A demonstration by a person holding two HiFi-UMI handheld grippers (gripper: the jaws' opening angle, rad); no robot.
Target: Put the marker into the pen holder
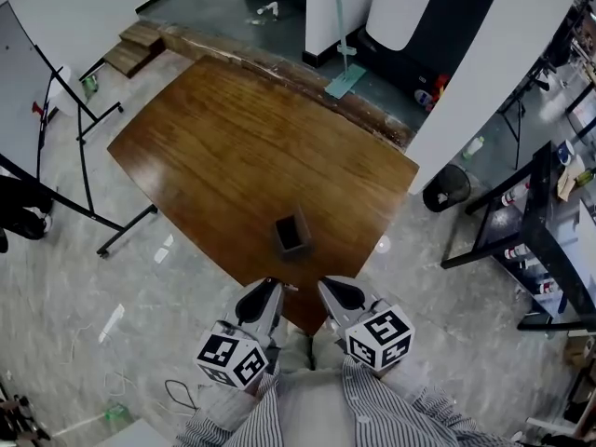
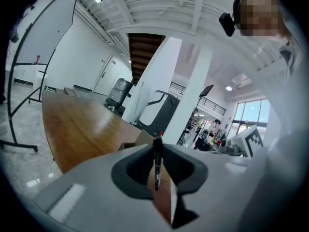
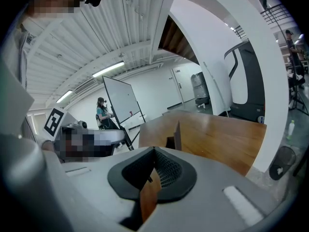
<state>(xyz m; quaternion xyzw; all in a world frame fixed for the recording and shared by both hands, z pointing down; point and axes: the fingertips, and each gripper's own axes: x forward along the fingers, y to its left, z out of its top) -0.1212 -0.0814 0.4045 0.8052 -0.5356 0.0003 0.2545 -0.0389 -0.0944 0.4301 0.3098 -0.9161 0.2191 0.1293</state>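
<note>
A dark, square pen holder [image 1: 291, 234] stands near the front edge of the brown wooden table [image 1: 233, 147]; its top shows over the jaws as pen holder [image 2: 135, 140] and pen holder [image 3: 175, 137]. My left gripper [image 1: 271, 289] hovers just short of the table's front edge, shut on a black marker [image 2: 156, 162] with a red tip that stands upright between the jaws. My right gripper [image 1: 328, 288] is beside it at the same distance from the holder. Its jaws are shut and hold nothing [image 3: 153, 167].
A whiteboard on a wheeled stand [image 1: 33, 110] is left of the table. A black shelf rack [image 1: 545, 240] and a round bin [image 1: 447, 186] stand to the right. White pillars and a machine [image 1: 410, 17] rise beyond the far edge. Litter dots the grey floor.
</note>
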